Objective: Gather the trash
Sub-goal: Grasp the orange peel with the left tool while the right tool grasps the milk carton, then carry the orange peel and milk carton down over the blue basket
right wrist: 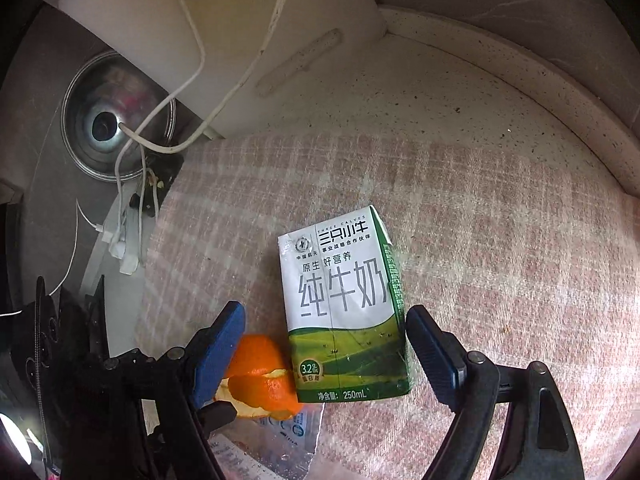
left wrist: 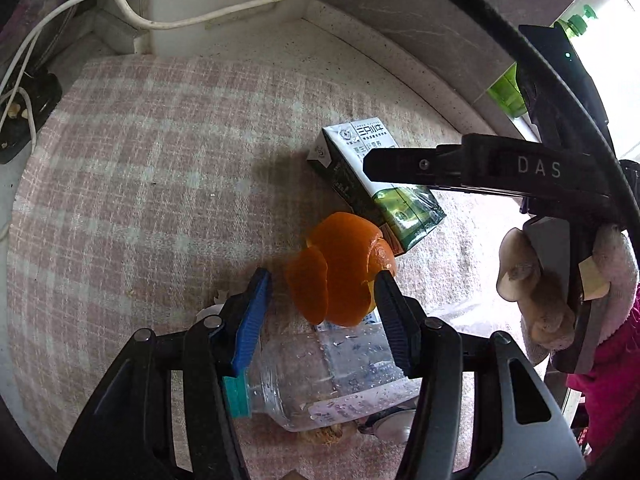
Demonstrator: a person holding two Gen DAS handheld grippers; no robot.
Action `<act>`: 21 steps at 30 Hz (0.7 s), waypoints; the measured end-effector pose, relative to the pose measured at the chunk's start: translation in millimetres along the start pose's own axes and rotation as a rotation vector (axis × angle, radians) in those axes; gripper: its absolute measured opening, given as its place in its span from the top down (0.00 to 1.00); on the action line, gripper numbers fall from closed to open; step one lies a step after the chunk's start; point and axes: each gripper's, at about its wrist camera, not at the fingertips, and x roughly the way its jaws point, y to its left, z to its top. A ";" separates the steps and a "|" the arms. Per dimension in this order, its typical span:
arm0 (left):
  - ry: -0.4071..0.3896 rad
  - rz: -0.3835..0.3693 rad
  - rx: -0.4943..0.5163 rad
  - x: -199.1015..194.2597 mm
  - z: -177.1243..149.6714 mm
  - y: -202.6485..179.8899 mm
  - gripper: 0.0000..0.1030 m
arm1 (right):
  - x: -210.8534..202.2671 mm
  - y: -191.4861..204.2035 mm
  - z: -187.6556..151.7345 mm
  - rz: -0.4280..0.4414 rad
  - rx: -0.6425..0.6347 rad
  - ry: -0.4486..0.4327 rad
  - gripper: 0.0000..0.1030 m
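Observation:
A curled orange peel lies on the pink checked cloth. My left gripper is open around it: the dark pad touches its right edge and the blue pad stands a little off its left. A clear plastic bottle with a teal cap lies under the gripper. The white and green milk carton lies flat just beyond the peel. My right gripper straddles it, open, with the pads beside its long edges and a gap on the left. In the left wrist view, the right gripper's finger hangs over the carton.
White cables run to a black power strip at the cloth's left edge. A steel bowl sits past it. A white block and the speckled counter rim border the far side. A green bottle stands far right, near a gloved hand.

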 end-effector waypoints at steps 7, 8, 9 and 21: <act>0.014 -0.016 -0.038 10.5 -0.7 8.4 0.56 | 18.6 -3.6 6.1 -0.051 -0.025 0.036 0.18; 0.017 -0.014 -0.041 11.8 -0.7 9.6 0.61 | 19.9 -4.1 6.0 -0.060 -0.030 0.039 0.18; 0.020 -0.013 -0.041 13.2 -0.9 10.5 0.62 | 21.8 -4.0 6.3 -0.070 -0.034 0.042 0.18; -0.014 -0.019 -0.062 10.1 6.3 19.3 0.72 | 3.0 -14.0 5.4 -0.051 -0.015 -0.008 0.29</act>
